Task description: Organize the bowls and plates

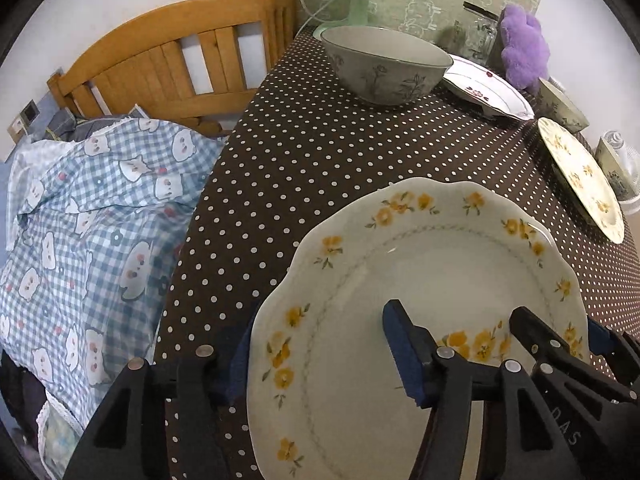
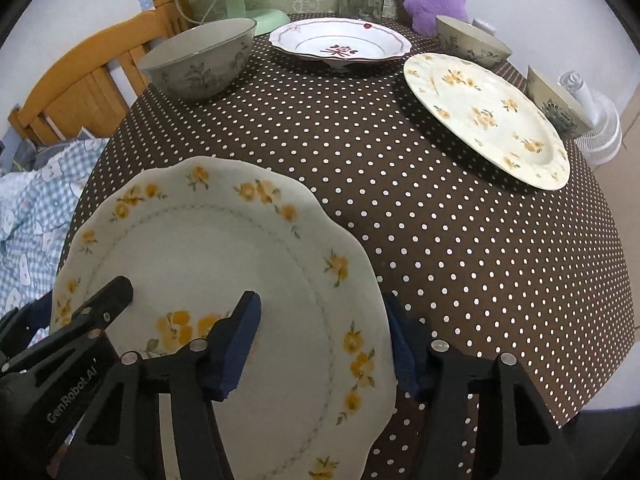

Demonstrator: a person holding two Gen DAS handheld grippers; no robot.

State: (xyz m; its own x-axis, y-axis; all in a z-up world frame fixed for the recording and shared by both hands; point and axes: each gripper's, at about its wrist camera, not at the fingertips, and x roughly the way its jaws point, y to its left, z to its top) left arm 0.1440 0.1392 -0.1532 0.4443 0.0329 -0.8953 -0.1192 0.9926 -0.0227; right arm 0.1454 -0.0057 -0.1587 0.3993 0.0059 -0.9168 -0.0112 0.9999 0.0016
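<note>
Evidently little is sorted yet: the near plate (image 1: pixel 420 280), at the table (image 2: pixel 460 240) edge, is straddled at opposite rims by left claw (image 1: pixel 316 364) and right claw (image 2: pixel 324 356), half-open, grip unconfirmed, while second plate (image 2: pixel 488 116), dish (image 2: pixel 340 44) and bowls (image 2: pixel 200 60) lie scattered.

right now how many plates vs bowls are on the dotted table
plates: 3 — near yellow-flower plate, far yellow-flower plate, red-pattern plate
bowls: 3 — big grey bowl, back bowl, right-edge bowl
total: 6
</note>
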